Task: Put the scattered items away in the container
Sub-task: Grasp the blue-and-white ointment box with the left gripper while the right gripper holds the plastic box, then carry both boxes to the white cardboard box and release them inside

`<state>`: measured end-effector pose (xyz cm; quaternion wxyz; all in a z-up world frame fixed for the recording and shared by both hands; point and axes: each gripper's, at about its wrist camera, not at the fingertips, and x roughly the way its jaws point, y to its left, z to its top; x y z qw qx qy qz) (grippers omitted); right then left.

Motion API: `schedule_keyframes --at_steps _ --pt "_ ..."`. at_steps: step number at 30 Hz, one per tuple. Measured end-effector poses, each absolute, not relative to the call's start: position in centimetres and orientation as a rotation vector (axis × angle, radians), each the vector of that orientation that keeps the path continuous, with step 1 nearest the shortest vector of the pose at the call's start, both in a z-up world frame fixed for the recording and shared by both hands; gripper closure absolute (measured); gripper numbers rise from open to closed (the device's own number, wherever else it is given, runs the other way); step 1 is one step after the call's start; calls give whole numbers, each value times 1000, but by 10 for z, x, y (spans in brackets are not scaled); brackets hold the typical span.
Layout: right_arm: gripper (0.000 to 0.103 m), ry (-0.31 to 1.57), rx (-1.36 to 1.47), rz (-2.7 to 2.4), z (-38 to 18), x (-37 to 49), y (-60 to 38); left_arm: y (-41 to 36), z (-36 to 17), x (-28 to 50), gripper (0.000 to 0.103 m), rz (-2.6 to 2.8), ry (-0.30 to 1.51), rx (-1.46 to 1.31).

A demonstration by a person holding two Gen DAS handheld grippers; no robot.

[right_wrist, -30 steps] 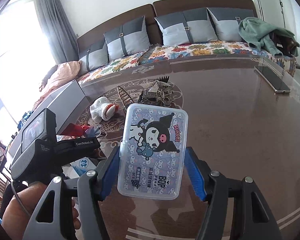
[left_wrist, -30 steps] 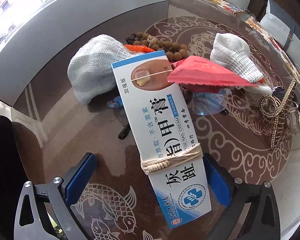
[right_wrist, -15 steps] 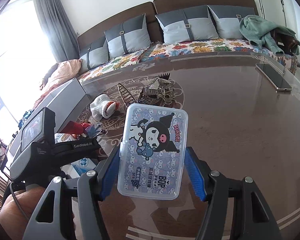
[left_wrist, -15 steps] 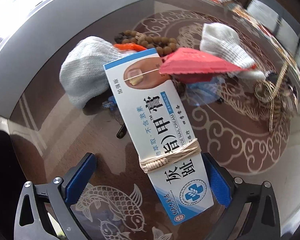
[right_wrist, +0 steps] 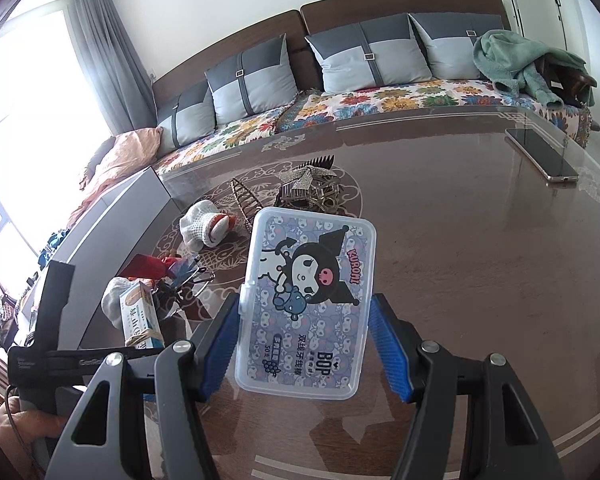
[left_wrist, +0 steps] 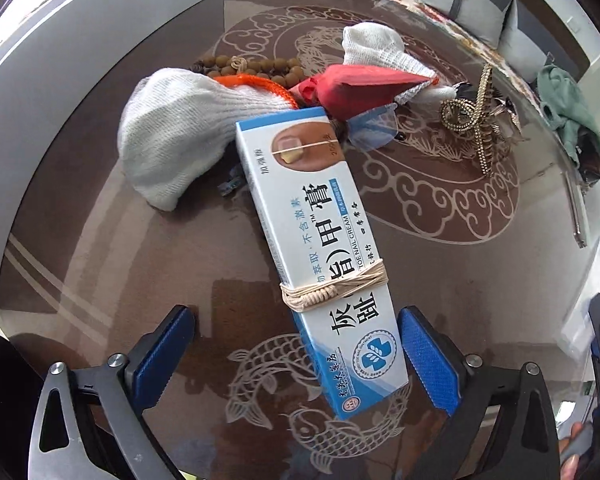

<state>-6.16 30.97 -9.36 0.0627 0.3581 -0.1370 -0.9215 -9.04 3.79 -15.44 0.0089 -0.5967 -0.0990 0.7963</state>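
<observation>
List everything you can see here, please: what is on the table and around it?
Table: one, glossy brown, patterned.
Nail cream box: one, white and blue, cord-wrapped, lying on the table.
Knit gloves: two, white, one left of the box, one beyond it.
Bead string: one, brown, behind the gloves.
Red packet: one, at the box's far end.
Hair claws: a heap, gold, mid-table.
Phone: one, dark, far right edge.
Grey bin: one, left side.
Cushions: four, grey, on the sofa.
Plastic case: one, clear, cartoon print.
Right gripper: holds the case.
Left gripper: open, jaws just closing slightly, box between them, ungripped.
</observation>
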Motion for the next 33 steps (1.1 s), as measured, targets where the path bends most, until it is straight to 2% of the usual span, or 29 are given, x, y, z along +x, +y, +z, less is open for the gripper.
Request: schedule_keyframes --at_steps 3,4,6,7,26,31,32,33 --pt "39 -407 1088 -2783 -94 -63 309 38 -148 -89 20 2484 -302 -1830" --pt "39 -406 1089 -2783 -95 -63 309 38 -147 -89 32 2482 -299 -1821" --pt "39 -404 1093 -2784 -95 -63 309 39 -146 -89 43 2477 -298 -1802" --pt "39 -403 1095 -2784 -96 -63 309 37 -145 -94 55 2461 -323 -1787" --pt "40 -397 1087 -2777 -94 -59 308 15 -108 -62 59 2471 -273 -1550" --pt "40 -347 1102 -2783 -96 -52 301 9 -102 -59 61 2456 -336 -1483" --pt "40 -337 1104 -2785 -97 -50 299 8 -99 -59 61 2458 -344 -1466" --pt "40 -327 1102 -2790 -96 -48 297 4 -97 -59 71 2459 -357 -1451"
